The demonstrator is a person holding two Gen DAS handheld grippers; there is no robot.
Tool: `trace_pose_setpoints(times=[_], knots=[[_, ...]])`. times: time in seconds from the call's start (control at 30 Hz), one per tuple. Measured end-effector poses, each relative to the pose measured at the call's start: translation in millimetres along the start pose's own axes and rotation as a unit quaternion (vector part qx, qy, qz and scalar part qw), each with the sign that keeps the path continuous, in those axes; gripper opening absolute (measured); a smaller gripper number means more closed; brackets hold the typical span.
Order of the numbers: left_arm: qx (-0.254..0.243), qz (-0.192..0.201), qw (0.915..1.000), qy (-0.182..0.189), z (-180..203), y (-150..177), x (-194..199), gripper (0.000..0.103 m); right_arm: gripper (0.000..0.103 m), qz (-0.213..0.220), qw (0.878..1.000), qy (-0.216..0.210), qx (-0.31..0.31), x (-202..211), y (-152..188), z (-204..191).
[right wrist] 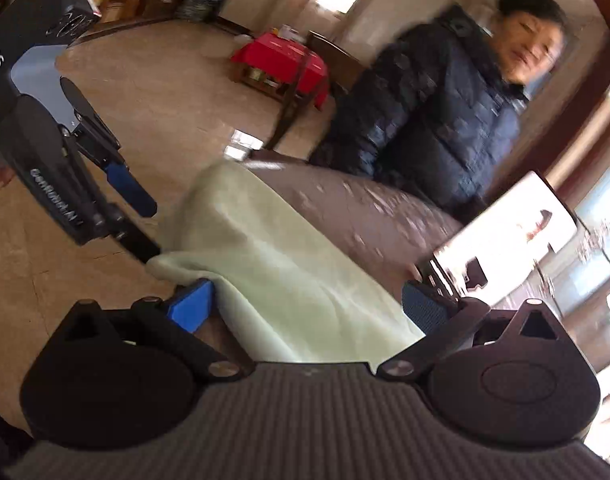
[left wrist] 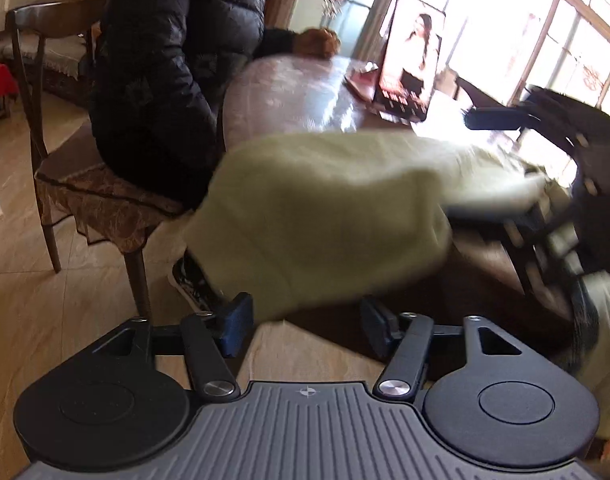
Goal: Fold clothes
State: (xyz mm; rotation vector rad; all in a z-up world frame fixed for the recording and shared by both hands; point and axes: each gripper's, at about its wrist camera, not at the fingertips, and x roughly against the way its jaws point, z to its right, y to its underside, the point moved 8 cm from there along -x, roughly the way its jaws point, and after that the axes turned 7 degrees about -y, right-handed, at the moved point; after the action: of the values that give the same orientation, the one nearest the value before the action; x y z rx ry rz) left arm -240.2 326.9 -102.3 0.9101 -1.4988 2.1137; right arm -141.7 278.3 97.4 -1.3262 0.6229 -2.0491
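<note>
I have both tools spread, left tool (left wrist: pixel 305 320) and right tool (right wrist: pixel 307 304) astride the cloth (right wrist: pixel 273 264); close squarely on its edge before lifting.

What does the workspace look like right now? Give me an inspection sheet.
Surface: brown table under a clear cover.
Job's things: pale green fleece garment draped over the table's edge.
Clutter: printed box standing on the table.
Grippers: left gripper open, cloth between its fingers, not pinched; right gripper open over the cloth.
Cables: nothing seen.
Surroundings: seated person in a dark quilted jacket, wooden chair, red-covered side table, tiled floor, bright windows.
</note>
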Motion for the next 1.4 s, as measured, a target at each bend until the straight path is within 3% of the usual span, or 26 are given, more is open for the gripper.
trace_pose_setpoints(times=[0.03,0.07,0.1,0.13,0.17,0.27,0.47,0.6,0.8,0.9,0.93,0.97,1.0,1.07,1.17,1.2,1.23,1.27,1.3,1.4], knots=[[-0.005,-0.005,1.0000,0.005,2,4,2,0.066,0.086,0.000,1.000,-0.009,0.007,-3,-3,-1],[-0.008,-0.008,0.9999,0.010,5,7,4,0.066,0.062,-0.005,1.000,-0.030,-0.008,-6,-5,0],[-0.010,-0.007,0.9998,0.014,7,8,4,0.067,0.031,-0.010,0.998,-0.051,-0.031,-10,-6,3],[-0.011,-0.005,0.9998,0.017,10,9,5,0.069,0.018,-0.009,0.996,-0.068,-0.057,-12,-8,6],[-0.010,-0.003,0.9997,0.020,12,10,4,0.069,0.014,-0.006,0.995,-0.071,-0.071,-13,-8,8],[-0.001,0.006,0.9999,0.013,14,8,-6,0.069,0.012,0.008,0.992,-0.069,-0.101,-9,-8,13],[-0.005,0.056,0.9950,-0.082,9,-2,-12,0.069,0.011,0.051,0.982,-0.080,-0.162,16,-11,25],[0.001,0.108,0.9862,-0.126,5,-14,8,0.069,0.011,0.067,0.978,-0.084,-0.178,32,-12,29],[0.016,0.137,0.9811,-0.136,1,-39,20,0.069,0.010,0.085,0.975,-0.086,-0.185,54,-10,27],[0.026,0.145,0.9799,-0.134,-1,-47,22,0.069,0.011,0.075,0.983,-0.078,-0.150,57,-11,19],[0.026,0.145,0.9797,-0.136,-1,-48,22,0.069,0.015,0.070,0.987,-0.071,-0.123,56,-10,12],[0.025,0.145,0.9795,-0.137,-1,-50,21,0.069,0.029,0.066,0.991,-0.063,-0.096,55,-10,5],[0.027,0.144,0.9798,-0.136,-1,-51,21,0.069,0.053,0.062,0.994,-0.055,-0.069,54,-9,-1],[0.026,0.144,0.9798,-0.136,-2,-55,21,0.069,0.079,0.058,0.997,-0.036,-0.037,46,-9,-13],[0.030,0.138,0.9815,-0.129,-3,-61,21,0.069,0.077,0.055,0.997,-0.051,-0.036,27,-16,-23],[0.033,0.136,0.9823,-0.124,-4,-62,22,0.069,0.068,0.046,0.998,-0.041,-0.030,20,-18,-21],[0.037,0.135,0.9831,-0.118,-5,-63,24,0.069,0.057,0.037,0.999,-0.030,-0.023,13,-19,-19],[0.044,0.133,0.9842,-0.108,-5,-64,27,0.069,0.028,0.024,0.999,-0.031,-0.023,6,-19,-15],[0.050,0.132,0.9854,-0.095,-4,-64,31,0.071,0.011,0.023,0.998,-0.035,-0.040,4,-17,-9],[0.053,0.125,0.9901,-0.035,10,-63,47,0.080,0.010,0.025,0.995,-0.043,-0.090,3,-14,9]])
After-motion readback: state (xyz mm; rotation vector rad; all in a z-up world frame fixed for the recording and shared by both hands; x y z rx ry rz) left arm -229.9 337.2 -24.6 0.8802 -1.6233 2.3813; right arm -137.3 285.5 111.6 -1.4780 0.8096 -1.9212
